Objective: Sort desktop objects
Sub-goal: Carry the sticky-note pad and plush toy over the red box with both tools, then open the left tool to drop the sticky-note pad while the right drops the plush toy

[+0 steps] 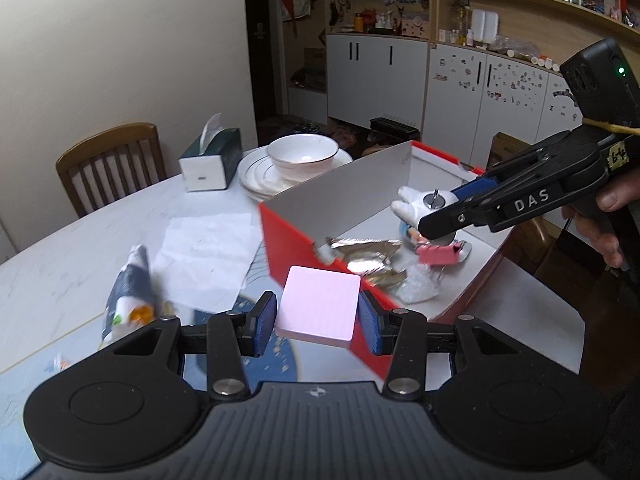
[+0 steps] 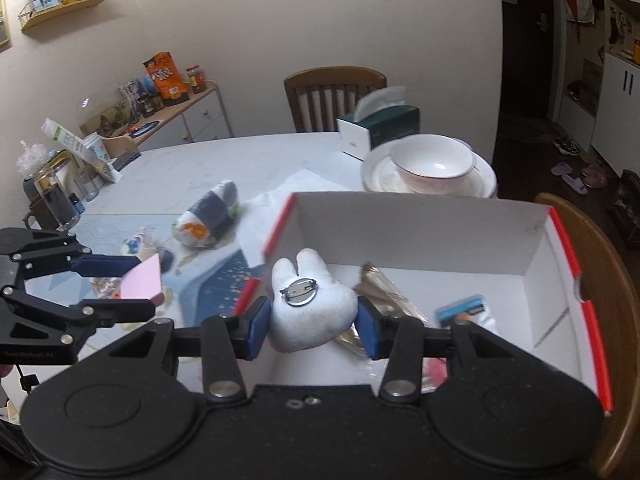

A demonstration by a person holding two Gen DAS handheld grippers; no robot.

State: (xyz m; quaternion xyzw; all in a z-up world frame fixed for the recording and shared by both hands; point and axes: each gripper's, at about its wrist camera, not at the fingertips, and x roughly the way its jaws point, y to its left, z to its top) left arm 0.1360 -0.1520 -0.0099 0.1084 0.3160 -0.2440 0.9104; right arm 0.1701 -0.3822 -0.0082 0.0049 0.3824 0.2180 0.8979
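pink pad [image 1: 318,306] clamped between left gripper [image 1: 317,316] pads, held above table [image 1: 80,240] just outside red box [image 1: 280,240] front wall. white plush rabbit brooch [image 2: 312,304] pinched in right gripper [image 2: 312,322], held over box interior. foil wrapper [image 1: 368,256] lies inside box.

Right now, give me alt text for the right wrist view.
The right tongs grip a white plush rabbit brooch over the open red box. At left, the left tongs hold a pink pad above the table.
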